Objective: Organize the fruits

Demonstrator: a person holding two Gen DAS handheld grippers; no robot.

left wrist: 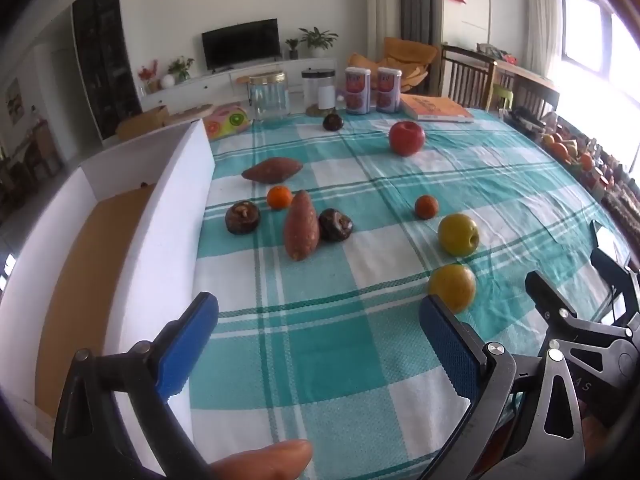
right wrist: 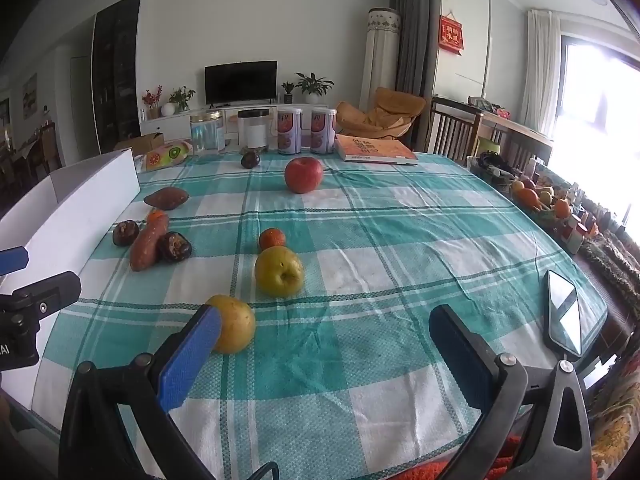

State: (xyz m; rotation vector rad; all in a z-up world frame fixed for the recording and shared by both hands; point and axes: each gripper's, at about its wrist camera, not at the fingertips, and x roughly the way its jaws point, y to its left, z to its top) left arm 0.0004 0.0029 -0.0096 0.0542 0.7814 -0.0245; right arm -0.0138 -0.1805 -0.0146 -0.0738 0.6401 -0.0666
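A white box (left wrist: 168,216) with a brown cardboard floor stands along the left edge of the table, on the teal checked cloth (left wrist: 320,340). Its interior looks bare of fruit; only a small dark speck shows at its far end.

The fruit lies loose on the cloth. Just right of the box sit two sweet potatoes (left wrist: 302,226), an orange tangerine (left wrist: 279,197) and two dark round fruits (left wrist: 242,217), clustered close together. A red apple (left wrist: 406,138) lies further off, with a third dark fruit (left wrist: 332,121) near the far edge. A second tangerine (left wrist: 426,207) and two yellow pears (left wrist: 458,234) lie to the right, the nearer pear (right wrist: 234,322) just beside the right gripper's left finger.

At the far edge stand a clear glass jar (left wrist: 269,94), a dark-lidded canister (left wrist: 319,90), two printed tins (left wrist: 357,90) and an orange book (left wrist: 436,108). The glass jar appears empty. A phone (right wrist: 564,312) lies near the right edge.

The left gripper (left wrist: 320,344) and the right gripper (right wrist: 326,356) both hover over bare cloth, jaws spread wide, grasping nothing.
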